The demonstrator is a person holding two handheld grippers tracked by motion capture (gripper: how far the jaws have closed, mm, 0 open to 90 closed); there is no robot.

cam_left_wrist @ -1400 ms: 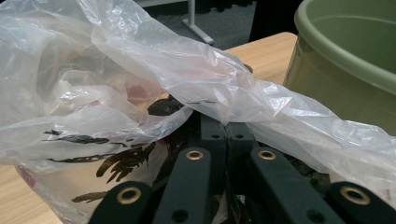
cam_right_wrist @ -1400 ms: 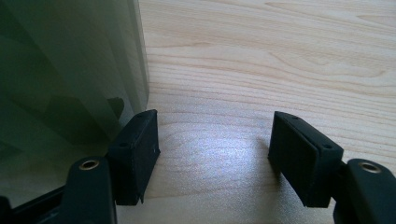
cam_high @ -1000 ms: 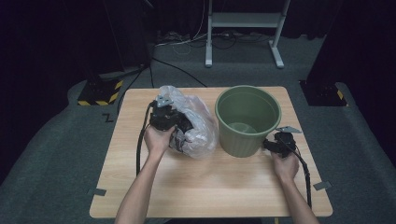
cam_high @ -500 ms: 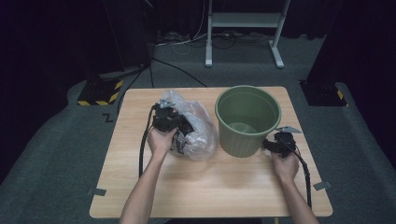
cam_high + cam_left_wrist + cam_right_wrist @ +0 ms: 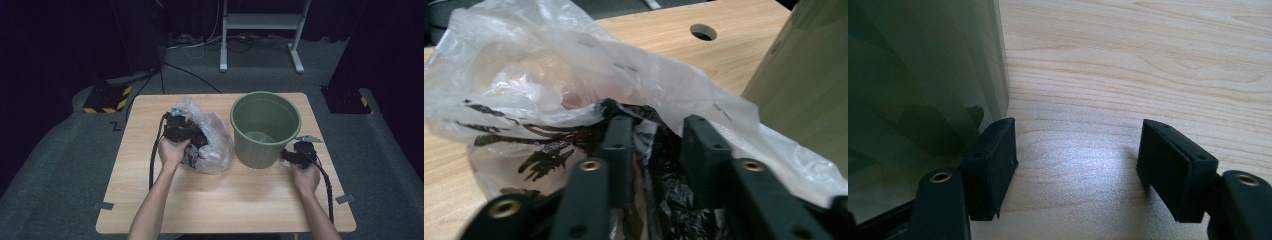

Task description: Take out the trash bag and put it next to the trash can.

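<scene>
The wooden table (image 5: 165, 210) carries all items; a round hole (image 5: 704, 32) in its top shows in the left gripper view, beyond the bag.

The green bucket (image 5: 265, 128) stands upright on the right half of the table, mouth open upward. Its wall also appears at the right edge of the left gripper view (image 5: 809, 75) and along the left side of the right gripper view (image 5: 918, 70).

The clear plastic bag (image 5: 212, 142) lies just left of the bucket, touching or nearly touching its wall. It is crumpled, with black print and dark material (image 5: 669, 200) visible inside.

The left gripper (image 5: 186, 134) rests against the left side of the bag, held by the left hand (image 5: 172, 150). In the left gripper view (image 5: 659, 145) its jaws stand at a narrow gap with bag film and dark plastic pinched between them.

The right gripper (image 5: 296, 155) sits low at the bucket's right base, held by the right hand (image 5: 306, 177). In the right gripper view (image 5: 1078, 155) its jaws are spread wide over bare table, the left jaw just beside the bucket wall; nothing lies between them
</scene>
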